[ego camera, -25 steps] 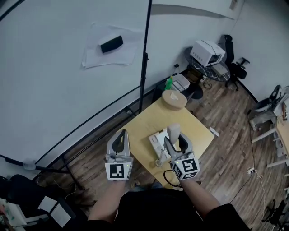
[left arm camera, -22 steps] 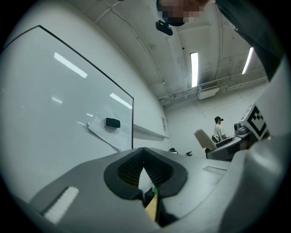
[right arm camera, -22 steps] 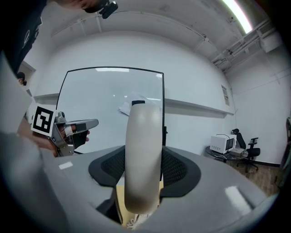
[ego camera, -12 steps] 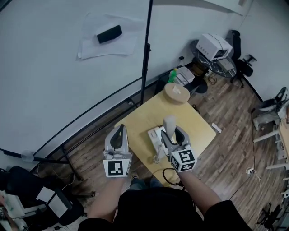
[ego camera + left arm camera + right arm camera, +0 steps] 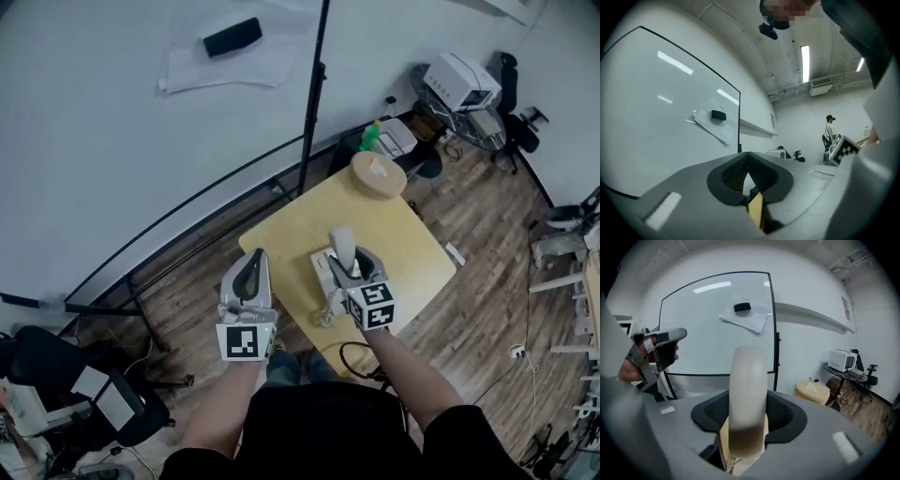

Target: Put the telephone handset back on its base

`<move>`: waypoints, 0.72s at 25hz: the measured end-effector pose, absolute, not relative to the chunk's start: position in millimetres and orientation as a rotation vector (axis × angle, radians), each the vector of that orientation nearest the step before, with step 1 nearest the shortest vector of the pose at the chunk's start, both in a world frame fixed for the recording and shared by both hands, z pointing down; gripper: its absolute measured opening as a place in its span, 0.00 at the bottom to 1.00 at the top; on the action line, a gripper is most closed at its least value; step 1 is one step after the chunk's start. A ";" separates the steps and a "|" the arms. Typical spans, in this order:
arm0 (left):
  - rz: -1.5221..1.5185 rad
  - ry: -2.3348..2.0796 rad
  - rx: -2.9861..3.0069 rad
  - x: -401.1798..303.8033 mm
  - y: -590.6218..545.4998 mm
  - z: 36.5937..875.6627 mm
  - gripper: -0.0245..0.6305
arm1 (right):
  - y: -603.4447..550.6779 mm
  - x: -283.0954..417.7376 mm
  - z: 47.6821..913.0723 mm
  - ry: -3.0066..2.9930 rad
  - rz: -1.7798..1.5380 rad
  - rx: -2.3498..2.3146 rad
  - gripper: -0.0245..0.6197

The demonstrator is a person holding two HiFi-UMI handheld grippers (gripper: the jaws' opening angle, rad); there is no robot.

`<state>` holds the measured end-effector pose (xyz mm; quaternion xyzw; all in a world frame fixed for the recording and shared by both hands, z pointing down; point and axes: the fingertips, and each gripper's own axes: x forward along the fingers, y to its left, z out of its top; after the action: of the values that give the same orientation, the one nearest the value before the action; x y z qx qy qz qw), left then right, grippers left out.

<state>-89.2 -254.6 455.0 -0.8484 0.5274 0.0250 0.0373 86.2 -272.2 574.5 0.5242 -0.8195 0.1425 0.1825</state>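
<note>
Right hand-held gripper (image 5: 347,265) lower than before, clamping handset (image 5: 343,242) just above base (image 5: 322,270) on tabletop (image 5: 281,234). Left hand-held gripper (image 5: 253,267) closed, empty, off tabletop edge.

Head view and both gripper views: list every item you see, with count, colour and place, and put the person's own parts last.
table: one, light wood, before the person
whiteboard: one, white, black frame, behind the table
paper sheets: a few, white, on the whiteboard
eraser: one, black, on the paper sheets
telephone base: one, white, on the table
handset: one, white, held above the telephone base
coiled cord: one, white, beside the telephone base
round container: one, tan, at the table's far corner
bottle: one, green, behind the round container
office chair: one, black, far right
left gripper: one, grey, jaws together, empty
right gripper: one, grey, closed on the handset
</note>
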 end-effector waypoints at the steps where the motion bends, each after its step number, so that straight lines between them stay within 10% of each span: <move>1: 0.074 1.635 -2.613 -89.8 -255.6 457.6 0.04 | -274.5 86.4 584.0 -2.291 0.425 1.466 0.40; 18: -0.002 1.717 -2.594 -105.5 -252.1 487.2 0.04 | -280.4 82.2 715.2 -1.982 0.706 1.260 0.40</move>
<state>-105.5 -252.1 487.2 -0.8338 0.5519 -0.0007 0.0152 82.2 -280.4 715.2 0.4837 -0.7606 0.2711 0.3376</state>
